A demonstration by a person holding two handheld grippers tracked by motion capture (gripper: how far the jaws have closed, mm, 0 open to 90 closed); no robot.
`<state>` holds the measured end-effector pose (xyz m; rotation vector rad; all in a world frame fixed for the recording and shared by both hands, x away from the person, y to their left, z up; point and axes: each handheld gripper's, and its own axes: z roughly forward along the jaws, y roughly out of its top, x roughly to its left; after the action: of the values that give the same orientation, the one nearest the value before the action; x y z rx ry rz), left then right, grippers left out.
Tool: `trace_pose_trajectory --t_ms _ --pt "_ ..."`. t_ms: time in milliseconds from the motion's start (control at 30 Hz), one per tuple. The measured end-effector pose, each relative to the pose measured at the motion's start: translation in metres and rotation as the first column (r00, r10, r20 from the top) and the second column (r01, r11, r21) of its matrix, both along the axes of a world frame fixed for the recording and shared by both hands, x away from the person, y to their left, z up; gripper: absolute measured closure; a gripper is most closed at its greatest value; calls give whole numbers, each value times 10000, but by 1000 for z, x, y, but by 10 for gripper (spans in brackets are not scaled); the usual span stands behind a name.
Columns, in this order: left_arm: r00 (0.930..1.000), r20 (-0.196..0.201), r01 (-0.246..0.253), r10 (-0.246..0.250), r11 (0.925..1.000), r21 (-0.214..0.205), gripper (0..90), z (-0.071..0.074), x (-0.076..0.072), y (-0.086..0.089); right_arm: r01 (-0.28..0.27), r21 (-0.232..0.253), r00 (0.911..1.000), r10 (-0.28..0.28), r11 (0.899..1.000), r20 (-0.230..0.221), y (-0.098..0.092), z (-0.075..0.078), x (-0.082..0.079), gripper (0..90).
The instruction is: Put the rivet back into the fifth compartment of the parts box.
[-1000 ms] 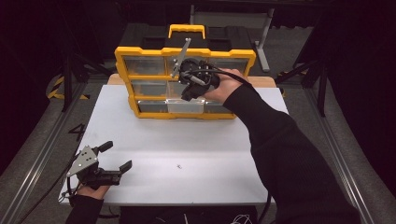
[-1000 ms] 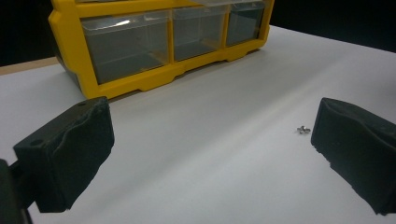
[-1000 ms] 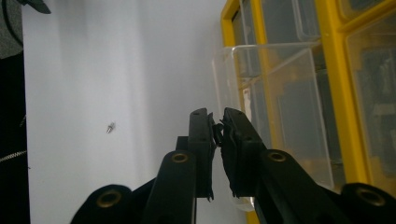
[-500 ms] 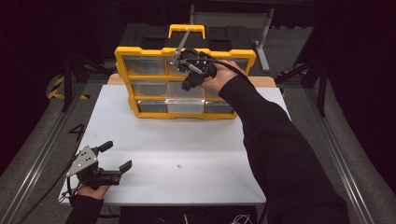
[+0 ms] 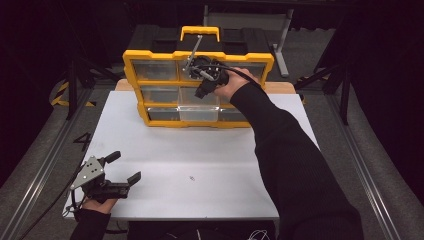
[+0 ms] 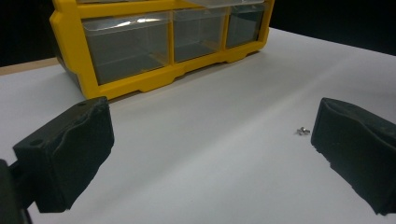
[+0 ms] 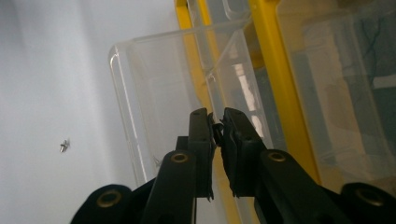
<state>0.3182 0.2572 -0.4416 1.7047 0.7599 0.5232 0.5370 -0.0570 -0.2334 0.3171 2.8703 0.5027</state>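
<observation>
A yellow organiser with clear drawers stands at the table's far edge. Its middle bottom drawer is pulled out, and in the right gripper view this drawer lies below the jaws. My right gripper hovers over the organiser's middle column. Its jaws stand pressed nearly together on a tiny dark part at their tips. A small screw lies loose on the white table. My left gripper rests open at the near left corner, and the screw sits just inside its right jaw.
The white table spreads between the organiser and the near edge. A yellow handle tops the organiser. The person's right sleeve crosses the table's right half. Dark floor and metal rails surround the table.
My right gripper has lifted a little from the drawer front toward the organiser's upper rows. The left gripper and the loose screw have stayed put.
</observation>
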Motion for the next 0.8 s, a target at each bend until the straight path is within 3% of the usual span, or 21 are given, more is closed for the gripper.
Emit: trace_pose_trajectory --t_ms 467,800 --pt "10000 -21 -10 10 10000 -25 2 0 0 0 -59 -355 9992 46 9994 -385 2 -28 10 817" --pt "10000 -23 3 -3 10000 -23 2 0 0 0 148 -561 9980 -182 9983 -608 2 -37 15 817"
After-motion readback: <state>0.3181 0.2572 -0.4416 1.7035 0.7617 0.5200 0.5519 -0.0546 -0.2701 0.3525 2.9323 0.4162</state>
